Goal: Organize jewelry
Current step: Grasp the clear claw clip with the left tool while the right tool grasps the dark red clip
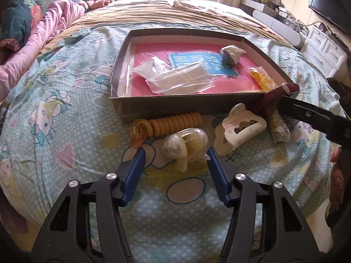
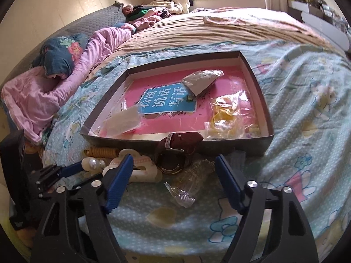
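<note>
A shallow dark box (image 1: 188,106) (image 2: 248,146) with a pink book inside lies on the bed and holds several plastic bags. In front of it lie an orange coil bracelet (image 1: 175,121), a pearly translucent hair clip (image 1: 184,145), a white and pink claw clip (image 1: 239,129) (image 2: 136,166), a brown strap (image 1: 278,92) (image 2: 182,142) leaning on the box rim, and a clear bag (image 2: 188,179). My left gripper (image 1: 175,155) is open around the pearly clip. My right gripper (image 2: 173,164) is open just before the strap and clear bag.
The Hello Kitty sheet (image 1: 65,114) covers the bed. A pink quilt (image 1: 43,35) lies at the left. White drawers (image 1: 322,50) and a TV (image 1: 329,6) stand at the right. The right gripper's black arm (image 1: 318,116) reaches in from the right.
</note>
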`<action>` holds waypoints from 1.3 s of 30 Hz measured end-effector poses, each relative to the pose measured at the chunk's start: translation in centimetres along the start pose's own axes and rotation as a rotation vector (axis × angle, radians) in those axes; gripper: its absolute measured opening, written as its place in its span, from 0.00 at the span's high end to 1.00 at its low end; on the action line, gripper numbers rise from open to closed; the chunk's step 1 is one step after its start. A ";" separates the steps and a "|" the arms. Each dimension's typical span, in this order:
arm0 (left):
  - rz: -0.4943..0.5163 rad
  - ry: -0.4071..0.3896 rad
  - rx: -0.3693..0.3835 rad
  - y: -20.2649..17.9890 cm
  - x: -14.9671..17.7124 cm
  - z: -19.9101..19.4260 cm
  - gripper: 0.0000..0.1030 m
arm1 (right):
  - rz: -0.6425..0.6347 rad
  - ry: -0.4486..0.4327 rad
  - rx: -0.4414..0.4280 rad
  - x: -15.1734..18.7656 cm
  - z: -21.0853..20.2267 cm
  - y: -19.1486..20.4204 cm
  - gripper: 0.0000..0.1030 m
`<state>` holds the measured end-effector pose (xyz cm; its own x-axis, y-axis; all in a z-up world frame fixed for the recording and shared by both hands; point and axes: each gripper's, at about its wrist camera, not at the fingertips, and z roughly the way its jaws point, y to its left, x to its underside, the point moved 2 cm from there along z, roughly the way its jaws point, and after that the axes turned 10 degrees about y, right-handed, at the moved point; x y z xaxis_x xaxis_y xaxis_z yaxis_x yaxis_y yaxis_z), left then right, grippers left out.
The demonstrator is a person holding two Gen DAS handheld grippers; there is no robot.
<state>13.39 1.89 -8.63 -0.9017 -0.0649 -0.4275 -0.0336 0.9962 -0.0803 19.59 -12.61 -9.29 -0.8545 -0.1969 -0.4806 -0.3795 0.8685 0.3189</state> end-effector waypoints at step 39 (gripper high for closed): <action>-0.028 -0.044 0.053 0.6 -0.2 -1.8 0.78 | -0.045 -0.018 0.006 0.4 -0.1 -0.8 0.93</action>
<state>12.79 2.64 -6.97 -0.8810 -0.0967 -0.4631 -0.0349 0.9895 -0.1402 19.54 -13.41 -9.62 -0.8300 -0.2274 -0.5093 -0.4151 0.8617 0.2918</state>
